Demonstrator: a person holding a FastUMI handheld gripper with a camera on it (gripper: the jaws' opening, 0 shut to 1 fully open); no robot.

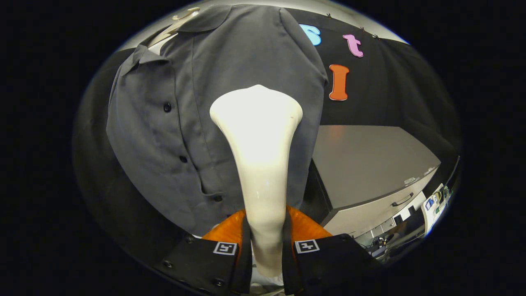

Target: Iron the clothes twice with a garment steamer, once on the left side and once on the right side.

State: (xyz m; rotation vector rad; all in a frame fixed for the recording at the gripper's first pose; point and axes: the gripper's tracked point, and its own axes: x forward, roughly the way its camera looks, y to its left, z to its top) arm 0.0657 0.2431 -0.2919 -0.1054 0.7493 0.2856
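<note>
Clamping the slim neck of the glossy cream plastic garment steamer (263, 164) between both fingers, your gripper (266, 246) holds its flared head upright against the dark grey buttoned shirt (181, 102) hanging just beyond, a grey table (370, 164) off right.
</note>
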